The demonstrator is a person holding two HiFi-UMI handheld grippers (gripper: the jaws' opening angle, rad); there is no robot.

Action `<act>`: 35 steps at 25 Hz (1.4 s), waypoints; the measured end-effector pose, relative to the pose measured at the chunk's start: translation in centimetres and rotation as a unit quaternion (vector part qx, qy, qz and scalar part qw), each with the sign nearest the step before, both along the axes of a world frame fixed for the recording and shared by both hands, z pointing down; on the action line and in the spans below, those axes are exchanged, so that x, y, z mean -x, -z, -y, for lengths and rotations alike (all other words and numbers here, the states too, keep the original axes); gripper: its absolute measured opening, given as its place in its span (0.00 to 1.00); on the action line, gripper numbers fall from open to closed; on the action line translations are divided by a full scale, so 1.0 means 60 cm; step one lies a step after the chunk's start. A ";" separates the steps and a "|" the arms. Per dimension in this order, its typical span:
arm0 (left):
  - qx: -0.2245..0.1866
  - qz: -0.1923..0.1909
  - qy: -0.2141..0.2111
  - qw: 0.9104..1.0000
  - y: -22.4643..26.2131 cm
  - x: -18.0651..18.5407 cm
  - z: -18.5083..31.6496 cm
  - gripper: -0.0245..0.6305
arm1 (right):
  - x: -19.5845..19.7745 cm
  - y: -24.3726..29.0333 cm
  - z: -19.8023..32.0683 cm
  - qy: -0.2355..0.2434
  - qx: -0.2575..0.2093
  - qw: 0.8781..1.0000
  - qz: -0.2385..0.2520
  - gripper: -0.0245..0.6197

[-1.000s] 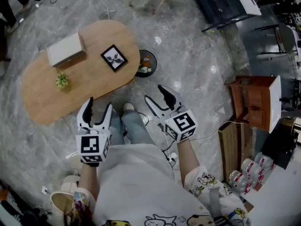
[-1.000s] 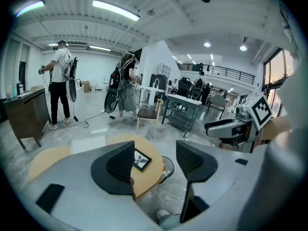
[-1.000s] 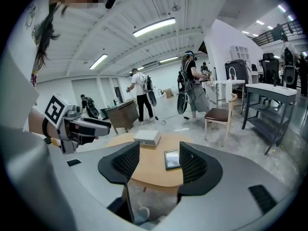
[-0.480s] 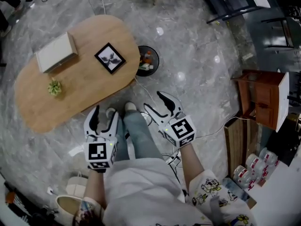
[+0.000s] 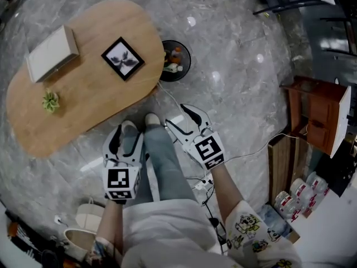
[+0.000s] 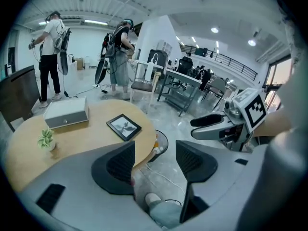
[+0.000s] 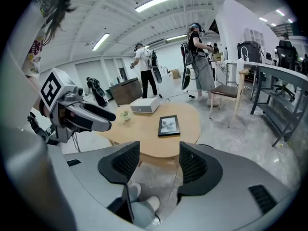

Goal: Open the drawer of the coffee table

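Note:
The oval wooden coffee table (image 5: 89, 102) lies at the upper left of the head view. On it are a white box (image 5: 51, 46) with a small knob on its front (image 6: 67, 113), a black picture frame (image 5: 122, 58) and a small green plant (image 5: 51, 101). No drawer front of the table itself shows. My left gripper (image 5: 127, 138) hangs open over the person's legs, short of the table's near edge. Beside it, my right gripper (image 5: 177, 115) is open too, over the floor. Both are empty (image 6: 155, 162) (image 7: 159, 165).
A round black bin (image 5: 176, 60) with colourful contents stands on the floor at the table's right end. Cables (image 5: 245, 152) run over the marble floor. An orange-brown cabinet (image 5: 315, 113) and packed bottles (image 5: 301, 197) are at the right. Two people (image 6: 50, 57) stand far beyond the table.
In the head view the table has slid up and to the left. Both grippers stayed open and drew slightly closer to the body.

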State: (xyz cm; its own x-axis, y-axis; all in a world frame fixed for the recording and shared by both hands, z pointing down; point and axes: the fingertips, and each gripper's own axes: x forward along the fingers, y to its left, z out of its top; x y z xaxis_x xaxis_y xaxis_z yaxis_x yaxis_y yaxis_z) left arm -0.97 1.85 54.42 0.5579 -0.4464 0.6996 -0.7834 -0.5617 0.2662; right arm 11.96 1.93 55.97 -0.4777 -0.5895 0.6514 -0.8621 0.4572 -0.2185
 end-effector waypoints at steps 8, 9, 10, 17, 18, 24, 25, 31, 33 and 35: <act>0.030 0.009 0.002 1.000 -0.096 -0.031 -0.015 0.41 | -0.017 -0.102 0.001 0.026 0.012 0.999 -0.014 0.39; 0.034 0.008 0.001 0.999 -0.107 -0.034 -0.018 0.41 | -0.017 -0.114 0.000 0.029 0.013 0.999 -0.015 0.39; 0.038 0.007 0.001 0.999 -0.119 -0.037 -0.022 0.41 | -0.017 -0.125 0.000 0.031 0.012 0.999 -0.016 0.39; 0.061 0.006 0.003 0.998 -0.187 -0.049 -0.040 0.41 | -0.015 -0.193 0.006 0.070 0.006 0.997 -0.042 0.39; 0.063 0.008 0.004 0.998 -0.196 -0.050 -0.041 0.41 | -0.014 -0.202 0.007 0.076 0.007 0.996 -0.044 0.39; 0.082 0.026 0.008 0.996 -0.251 -0.042 -0.055 0.41 | 0.000 -0.250 0.007 0.106 0.014 0.993 -0.056 0.39; 0.085 0.029 0.009 0.996 -0.258 -0.039 -0.056 0.41 | 0.002 -0.257 0.006 0.108 0.016 0.992 -0.057 0.39; 0.098 0.044 0.015 0.994 -0.295 -0.029 -0.052 0.40 | 0.006 -0.291 0.012 0.126 0.023 0.990 -0.067 0.39; 0.099 0.044 0.017 0.994 -0.301 -0.029 -0.050 0.40 | 0.007 -0.302 0.021 0.134 0.019 0.988 -0.074 0.39; 0.099 0.043 0.017 0.994 -0.303 -0.033 -0.050 0.40 | 0.011 -0.312 0.026 0.144 0.017 0.986 -0.081 0.39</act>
State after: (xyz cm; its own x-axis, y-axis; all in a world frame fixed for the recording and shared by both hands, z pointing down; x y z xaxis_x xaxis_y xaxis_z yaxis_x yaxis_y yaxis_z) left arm 1.01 4.87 72.61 0.4791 -0.3116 0.8206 -0.8253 -0.4783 0.3003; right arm 11.32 0.35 74.72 -0.5106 -0.4205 0.7499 -0.7224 0.6829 -0.1089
